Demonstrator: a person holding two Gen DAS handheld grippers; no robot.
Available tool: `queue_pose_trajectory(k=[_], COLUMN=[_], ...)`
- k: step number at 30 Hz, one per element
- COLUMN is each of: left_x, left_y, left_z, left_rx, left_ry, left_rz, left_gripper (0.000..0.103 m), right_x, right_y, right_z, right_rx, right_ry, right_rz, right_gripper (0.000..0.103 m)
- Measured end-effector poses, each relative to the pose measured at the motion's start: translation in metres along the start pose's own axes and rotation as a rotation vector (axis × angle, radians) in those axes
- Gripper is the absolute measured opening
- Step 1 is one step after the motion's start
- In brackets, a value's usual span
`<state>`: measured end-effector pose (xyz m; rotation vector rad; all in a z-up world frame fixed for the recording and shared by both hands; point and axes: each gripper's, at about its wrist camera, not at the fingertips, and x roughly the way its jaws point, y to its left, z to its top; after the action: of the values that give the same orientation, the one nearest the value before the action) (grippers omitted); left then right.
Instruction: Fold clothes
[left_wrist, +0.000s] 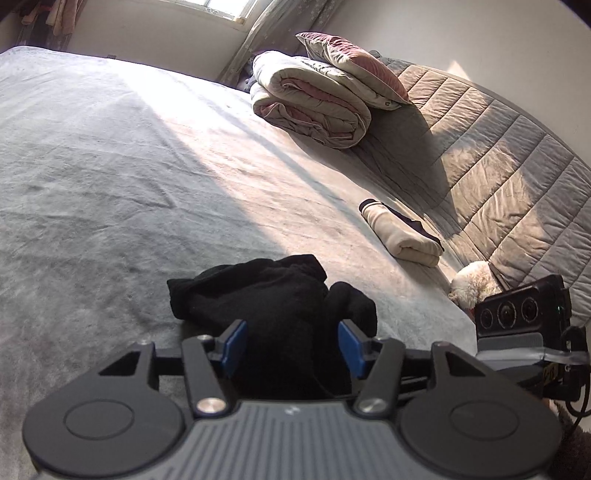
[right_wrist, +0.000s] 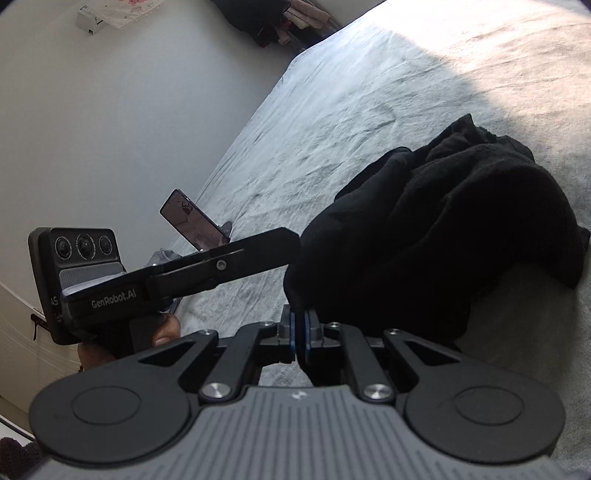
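A crumpled black garment (left_wrist: 258, 295) (right_wrist: 443, 229) lies in a heap on the grey bed cover (left_wrist: 110, 166) (right_wrist: 351, 110). My left gripper (left_wrist: 293, 343) is open, its blue pads (left_wrist: 236, 343) spread apart on either side of a fold of the black cloth without pressing it. In the right wrist view the left gripper (right_wrist: 290, 245) reaches into the heap's left edge from the side. My right gripper (right_wrist: 299, 326) is shut, its pads pinching the near lower edge of the black garment. The right gripper's camera housing (left_wrist: 517, 314) shows at the right of the left wrist view.
A folded cream garment (left_wrist: 402, 236) lies near the quilted headboard (left_wrist: 498, 155). A rolled duvet with a pillow on top (left_wrist: 314, 103) sits at the far corner. A white fluffy toy (left_wrist: 472, 284) rests by the headboard. A phone on a stand (right_wrist: 192, 221) stands at the bed's edge.
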<state>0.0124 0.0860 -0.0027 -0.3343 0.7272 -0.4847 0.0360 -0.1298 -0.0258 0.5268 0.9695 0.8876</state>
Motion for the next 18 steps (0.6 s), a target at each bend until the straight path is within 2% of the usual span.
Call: queue_pose_trajectory(k=[11, 18], left_x=[0.003, 0.012], left_y=[0.004, 0.004], left_z=[0.003, 0.006], left_rx=[-0.016, -0.003], left_ry=[-0.012, -0.009], left_rz=[0.037, 0.072], left_gripper=[0.056, 0.059], right_x=[0.026, 0.036], right_y=[0.010, 0.012], right_z=[-0.018, -0.030], right_rx=[-0.057, -0.090], right_ry=[0.210, 0.314], right_rz=[0.031, 0.029], right_gripper=[0.008, 0.008])
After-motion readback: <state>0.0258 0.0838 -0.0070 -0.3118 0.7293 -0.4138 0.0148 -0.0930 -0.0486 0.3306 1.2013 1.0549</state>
